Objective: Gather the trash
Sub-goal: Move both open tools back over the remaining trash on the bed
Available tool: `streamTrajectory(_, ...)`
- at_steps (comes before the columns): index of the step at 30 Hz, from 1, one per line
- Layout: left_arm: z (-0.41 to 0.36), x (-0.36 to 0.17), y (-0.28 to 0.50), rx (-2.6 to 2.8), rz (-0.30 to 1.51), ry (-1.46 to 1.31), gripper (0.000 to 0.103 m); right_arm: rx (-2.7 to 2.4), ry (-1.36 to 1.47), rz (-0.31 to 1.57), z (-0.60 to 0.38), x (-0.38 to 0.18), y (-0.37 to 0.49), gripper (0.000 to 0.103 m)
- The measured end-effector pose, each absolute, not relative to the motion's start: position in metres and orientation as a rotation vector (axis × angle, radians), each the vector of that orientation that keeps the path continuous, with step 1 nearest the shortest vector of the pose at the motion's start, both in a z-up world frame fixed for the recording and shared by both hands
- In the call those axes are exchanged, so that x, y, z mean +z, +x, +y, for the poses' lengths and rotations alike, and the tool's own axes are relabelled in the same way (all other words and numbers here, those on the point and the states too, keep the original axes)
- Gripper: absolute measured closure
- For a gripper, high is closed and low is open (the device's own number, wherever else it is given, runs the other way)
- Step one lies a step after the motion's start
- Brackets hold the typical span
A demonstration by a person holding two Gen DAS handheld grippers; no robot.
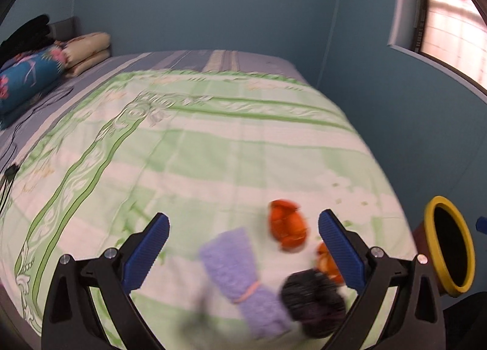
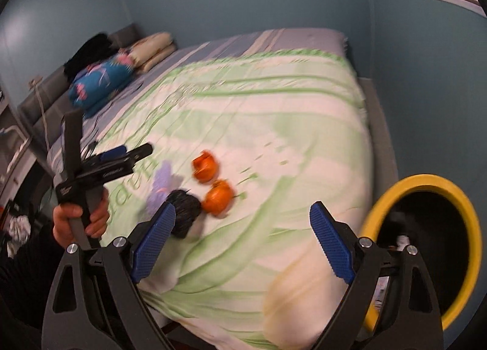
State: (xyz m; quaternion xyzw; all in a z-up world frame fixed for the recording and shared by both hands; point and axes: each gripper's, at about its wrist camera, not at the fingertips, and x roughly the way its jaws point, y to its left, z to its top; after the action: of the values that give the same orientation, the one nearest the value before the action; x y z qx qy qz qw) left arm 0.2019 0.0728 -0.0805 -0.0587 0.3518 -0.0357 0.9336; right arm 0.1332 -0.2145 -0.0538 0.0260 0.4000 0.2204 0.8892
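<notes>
Two orange peels lie on the green bedspread: one [image 1: 287, 229] [image 2: 206, 166] farther in, one [image 1: 327, 263] [image 2: 219, 196] nearer. A dark ball-like object [image 1: 313, 301] [image 2: 183, 208] and a lavender cloth tied with a band [image 1: 243, 280] [image 2: 162, 184] lie beside them. My left gripper [image 1: 243, 228] is open above these things; it also shows in the right wrist view [image 2: 127, 152], held in a hand. My right gripper [image 2: 243, 222] is open and empty over the bed's near edge. A yellow-rimmed bin [image 1: 450, 246] [image 2: 426, 246] stands at the right of the bed.
The bed [image 1: 213, 136] fills the room's middle, with blue walls behind it. Folded bedding and a blue floral pillow [image 1: 27, 82] are piled at the far left. A black cable [image 1: 9, 173] lies at the left edge. A window [image 1: 450, 21] is at the upper right.
</notes>
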Motion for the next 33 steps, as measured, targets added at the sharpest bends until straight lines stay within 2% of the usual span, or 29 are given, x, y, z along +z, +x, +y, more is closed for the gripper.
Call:
streamTrajectory(15, 0.107, -0.136, 0.214, -0.061, 0.801, -0.216, 0.008, 0.576, -0.078, 0.948, -0.11, -0.113, 0.139, 0.018)
streamTrajectory(19, 0.109, -0.142, 0.216, -0.069, 0.807, -0.228, 0.008, 0.577, -0.091, 0.967, -0.098, -0.122, 0.146, 0.024)
streamTrajectory(27, 0.113, -0.154, 0.221, -0.089, 0.827, -0.268, 0.008, 0.57, -0.076, 0.993, -0.09, -0.135, 0.159, 0.027)
streamTrajectory(33, 0.106, -0.162, 0.226, -0.109, 0.847, -0.257, 0.01, 0.564, -0.082, 1.015, -0.083, -0.144, 0.166, 0.034)
